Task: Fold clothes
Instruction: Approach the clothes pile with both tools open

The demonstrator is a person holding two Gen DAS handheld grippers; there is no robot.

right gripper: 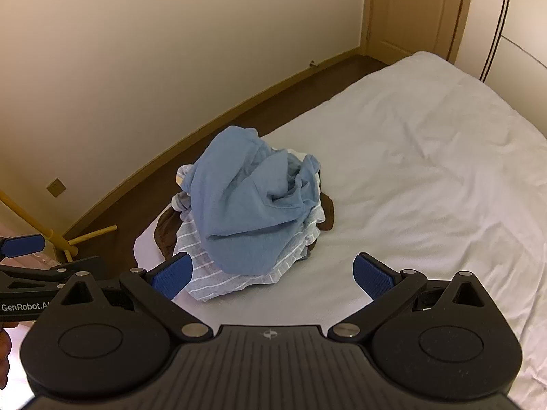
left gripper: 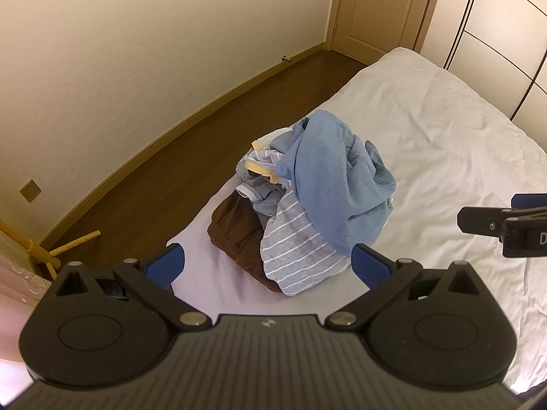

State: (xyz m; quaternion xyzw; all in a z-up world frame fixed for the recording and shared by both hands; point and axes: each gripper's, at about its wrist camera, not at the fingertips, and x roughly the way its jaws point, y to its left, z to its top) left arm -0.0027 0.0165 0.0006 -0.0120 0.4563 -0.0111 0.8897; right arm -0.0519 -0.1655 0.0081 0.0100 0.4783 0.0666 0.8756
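We hold a tool in each hand above a bed (left gripper: 444, 130) covered with a wrinkled white sheet. Our left tool (left gripper: 268, 263) has its blue-padded fingers spread wide with nothing between them, and it hovers just short of a heap of clothes (left gripper: 307, 205) without touching it. Our right tool (right gripper: 271, 273) is spread just as wide and is equally empty, its fingers (right gripper: 172, 275) poised above the near edge of the same heap (right gripper: 253, 212).

The heap sits near the side of the bed closest to the cream wall (left gripper: 136, 51), a strip of dark wood floor (left gripper: 191, 143) running between the two. On top lies a crumpled light blue garment (left gripper: 335, 184), draped over most of the pile. Beneath it a grey garment with thin white stripes (left gripper: 297, 253) spills toward us, and a brown garment (left gripper: 236, 235) sticks out at the bottom on the wall side. A piece with tan trim (left gripper: 259, 167) peeks out at the far side of the pile. All of it is bunched and unfolded.

In the left wrist view, part of the right tool shows at the right edge (left gripper: 502, 225); in the right wrist view, the left tool shows at the left edge (right gripper: 30, 273). A closed wooden door (left gripper: 383, 7) stands at the far end of the room, pale wardrobe panels (left gripper: 506, 34) beside the bed, and a wooden stand (left gripper: 51, 253) on the floor near the wall.
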